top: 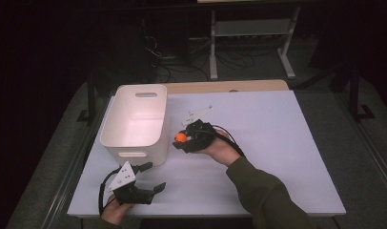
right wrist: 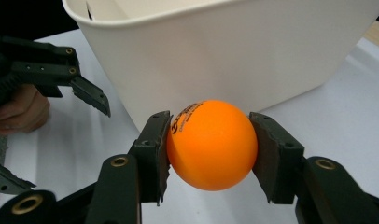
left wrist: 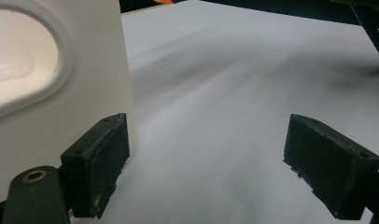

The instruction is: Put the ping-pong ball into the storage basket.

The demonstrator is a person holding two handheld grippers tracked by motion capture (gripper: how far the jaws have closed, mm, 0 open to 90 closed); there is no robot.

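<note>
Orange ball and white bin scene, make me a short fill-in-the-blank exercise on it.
1. The right gripper is shut on an orange ____.
2. The white bin stands on the table with nothing ____ it.
3. The left gripper has its fingers ____, with nothing between them.
4. The ball is held just ____ the bin.

Missing words: ball; inside; open; outside

Lab or test room, dark surroundings, white-topped work table [top: 277,143], tangled cables on floor [top: 182,62], white metal rack frame [top: 251,33] behind, handheld recording grippers
</note>
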